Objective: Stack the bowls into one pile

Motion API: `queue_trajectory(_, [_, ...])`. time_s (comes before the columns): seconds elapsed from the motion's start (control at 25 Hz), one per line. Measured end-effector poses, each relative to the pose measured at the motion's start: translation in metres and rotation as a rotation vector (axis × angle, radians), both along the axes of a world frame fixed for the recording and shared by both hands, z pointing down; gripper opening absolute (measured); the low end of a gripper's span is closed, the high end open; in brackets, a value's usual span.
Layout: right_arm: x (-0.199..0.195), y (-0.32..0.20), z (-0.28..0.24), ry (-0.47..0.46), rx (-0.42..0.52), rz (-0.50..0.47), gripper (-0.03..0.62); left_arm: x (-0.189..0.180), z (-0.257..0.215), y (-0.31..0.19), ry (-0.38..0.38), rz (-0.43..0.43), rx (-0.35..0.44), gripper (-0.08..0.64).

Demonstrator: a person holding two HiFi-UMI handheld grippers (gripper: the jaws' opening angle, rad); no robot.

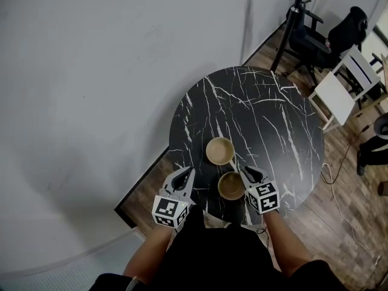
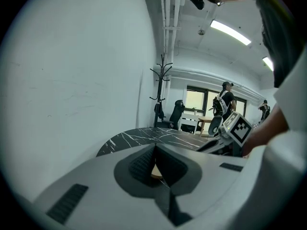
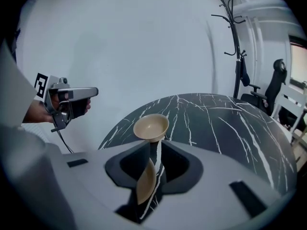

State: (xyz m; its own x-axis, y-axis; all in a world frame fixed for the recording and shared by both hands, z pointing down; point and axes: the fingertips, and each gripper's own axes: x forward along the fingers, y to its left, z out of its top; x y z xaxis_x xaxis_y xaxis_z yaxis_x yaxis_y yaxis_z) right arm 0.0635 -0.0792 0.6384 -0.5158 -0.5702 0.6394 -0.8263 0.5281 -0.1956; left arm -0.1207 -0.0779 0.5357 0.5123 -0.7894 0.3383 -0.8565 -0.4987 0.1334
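I read L gripper [image 1: 189,172] jaws together, at desk [image 1: 267,114] near-left edge. R gripper [image 1: 244,170] jaws slightly apart, astride rim of near bowl [image 1: 231,185] by near edge. Far bowl [image 1: 219,151] sits just beyond, toward ctr.

Office-like room — black swivel chairs [image 1: 339,32], coat stand [image 1: 290,26], ceiling strip lights [image 2: 230,32], wood-look floor [image 1: 357,220], round marble-top table [image 1: 254,108]

Tan far bowl [image 1: 219,151] and tan near bowl [image 1: 231,185] are sitting at six o'clock on the black, white-veined table [image 1: 267,102], grey left gripper [image 1: 187,173] and right gripper [image 1: 245,171] flashing black-and-white square markers.
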Motion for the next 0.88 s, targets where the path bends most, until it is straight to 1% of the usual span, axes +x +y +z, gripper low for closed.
queue_trajectory(0.2, [-0.003, -0.011, -0.021, -0.020, 0.063, 0.007, 0.063, 0.001, 0.002, 0.003, -0.010, 0.007, -0.006, 0.014])
queue_trajectory(0.44, [0.000, -0.023, -0.048, -0.049, 0.163, 0.008, 0.014, 0.000, 0.002, 0.004, -0.021, 0.017, -0.006, 0.014])
queue_trajectory(0.6, [0.001, -0.030, -0.066, -0.062, 0.235, 0.017, 0.011, -0.001, 0.002, 0.004, -0.017, 0.015, -0.006, 0.014])
queue_trajectory(0.72, [-0.001, -0.033, -0.072, -0.060, 0.257, 0.008, 0.011, 0.000, 0.001, 0.006, -0.014, 0.021, -0.007, 0.014])
queue_trajectory(0.88, [-0.002, -0.040, -0.073, -0.064, 0.260, 0.007, 0.011, 0.002, 0.001, 0.007, -0.001, 0.018, -0.007, 0.014])
